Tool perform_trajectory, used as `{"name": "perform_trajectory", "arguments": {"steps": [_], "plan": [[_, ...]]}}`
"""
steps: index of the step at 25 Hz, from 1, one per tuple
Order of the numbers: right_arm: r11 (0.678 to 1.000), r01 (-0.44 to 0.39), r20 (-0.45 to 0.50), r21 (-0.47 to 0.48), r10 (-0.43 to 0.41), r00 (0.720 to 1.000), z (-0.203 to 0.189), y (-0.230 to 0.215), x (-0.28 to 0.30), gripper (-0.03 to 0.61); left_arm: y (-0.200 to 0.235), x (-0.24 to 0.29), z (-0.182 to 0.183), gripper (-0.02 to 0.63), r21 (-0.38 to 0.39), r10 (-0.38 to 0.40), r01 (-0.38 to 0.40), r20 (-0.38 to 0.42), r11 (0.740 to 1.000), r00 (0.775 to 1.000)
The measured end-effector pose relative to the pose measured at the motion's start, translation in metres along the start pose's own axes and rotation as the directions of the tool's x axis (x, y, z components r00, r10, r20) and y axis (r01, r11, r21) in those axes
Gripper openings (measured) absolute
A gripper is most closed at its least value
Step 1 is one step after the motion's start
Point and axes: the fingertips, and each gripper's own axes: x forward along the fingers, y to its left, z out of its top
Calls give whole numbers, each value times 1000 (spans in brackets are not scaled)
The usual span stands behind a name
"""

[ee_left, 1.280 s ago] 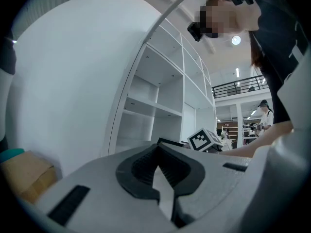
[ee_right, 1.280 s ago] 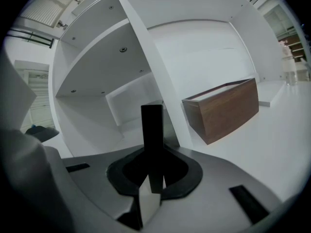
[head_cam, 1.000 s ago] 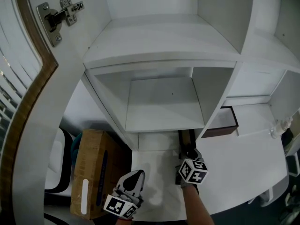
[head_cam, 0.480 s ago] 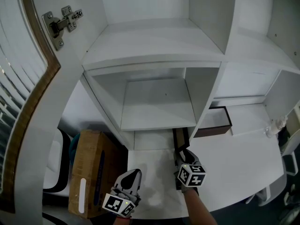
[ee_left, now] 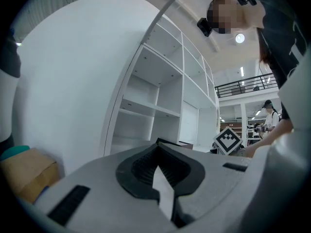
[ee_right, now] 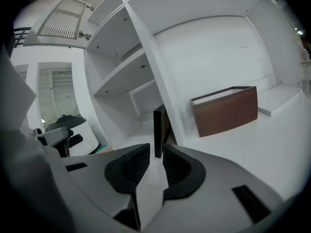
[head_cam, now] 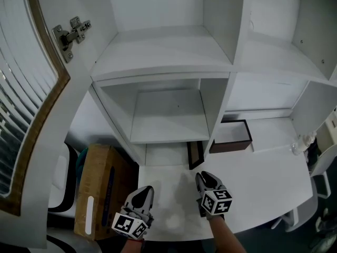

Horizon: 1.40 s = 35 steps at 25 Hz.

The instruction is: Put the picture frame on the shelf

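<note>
The dark picture frame (head_cam: 195, 154) stands on edge in the lowest shelf opening, close beside the white divider. In the right gripper view the frame (ee_right: 158, 127) shows edge-on just beyond the jaw tips. My right gripper (head_cam: 204, 178) (ee_right: 155, 150) sits a little short of it over the white counter. Its jaws are closing, with nothing between the pads. My left gripper (head_cam: 142, 195) (ee_left: 156, 144) hovers near the counter's front left, its tips together and empty.
The white shelf unit (head_cam: 166, 136) has several open compartments above the counter. A brown open box (head_cam: 230, 136) (ee_right: 224, 110) lies to the right of the frame. A cardboard box (head_cam: 97, 186) stands on the floor at left, and a cabinet door with a hinge (head_cam: 71, 30) swings out at upper left.
My right gripper has let go of the frame and drawn back toward the counter's front. The frame stays standing in the lowest shelf opening. The left gripper has hardly moved.
</note>
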Motion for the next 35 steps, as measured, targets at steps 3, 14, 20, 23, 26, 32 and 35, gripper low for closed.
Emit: {"name": "perform_trajectory", "arguments": {"steps": [3,14,20,23,26,32,35], "plan": [[1000,-21,27,-19,22,999,12,2,-13,37,-3,-1,5,3,9,3,-3,0,1000,1000],[987,-101,107,-121,114,988,49,19,-64,5,-9,-13,30,3,28,33,-34,28,999,999],[980,-126,127,-154,146,981,59,31,-86,5,-13,-22,46,3,55,36,-38,40,998,999],[979,-128,144,-159,152,978,65,36,-96,5,-14,-27,54,3,63,40,-43,45,997,998],[978,-128,166,-165,155,974,72,41,-107,5,-14,-34,60,3,59,51,-55,66,997,997],[973,-124,212,-197,165,963,91,48,-126,3,-15,-46,73,3,58,71,-77,96,995,993],[970,-121,224,-211,169,960,98,51,-134,5,-17,-51,77,3,57,78,-84,105,995,991]]}}
